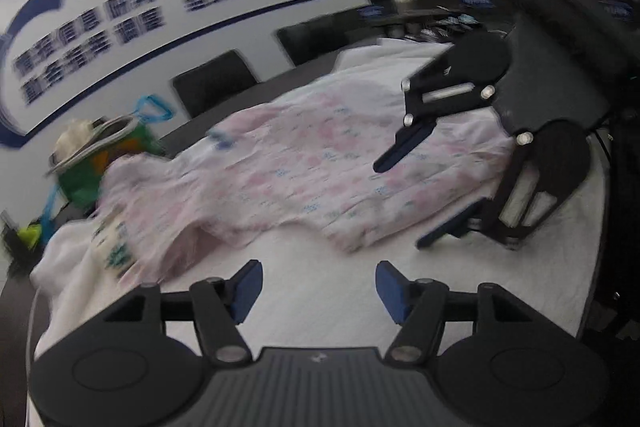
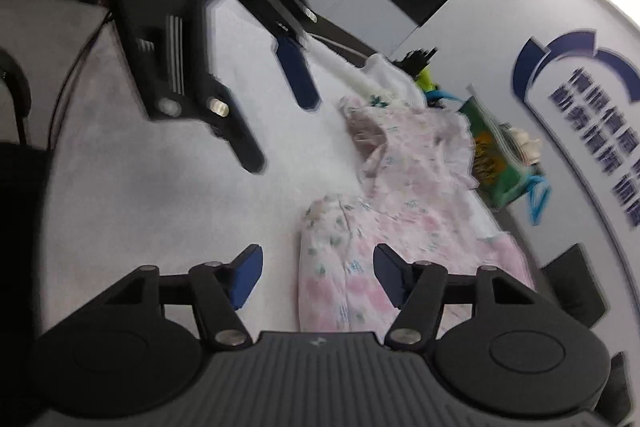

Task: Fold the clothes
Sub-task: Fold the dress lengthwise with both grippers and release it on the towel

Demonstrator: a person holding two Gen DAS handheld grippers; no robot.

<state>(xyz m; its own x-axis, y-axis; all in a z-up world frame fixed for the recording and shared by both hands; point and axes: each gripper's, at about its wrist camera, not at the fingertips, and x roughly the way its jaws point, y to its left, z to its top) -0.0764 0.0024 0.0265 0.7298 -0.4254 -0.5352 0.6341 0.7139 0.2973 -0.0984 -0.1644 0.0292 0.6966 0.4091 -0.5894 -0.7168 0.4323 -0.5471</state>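
- pink floral cotton garment [image 1: 288, 163] lies crumpled on the white padded table cover [image 1: 320, 291]
- left gripper [image 1: 318, 291] fingers apart, empty, garment just beyond
- right gripper [image 2: 318, 275] fingers apart, garment's near edge between them, unpinched

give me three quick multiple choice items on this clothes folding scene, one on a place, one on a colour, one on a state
1. Where does the pink floral garment lie?
A. on the white table cover
B. in the green bag
C. on a chair

2. What colour are the gripper pads?
A. red
B. blue
C. yellow

3. How do the left gripper jaws stand?
A. shut on the garment
B. shut on nothing
C. open, with nothing between them

Key: 1 A, the garment is spread over the cover; 2 B, the pads look blue in both views; 3 C, only bare cover shows between the pads.
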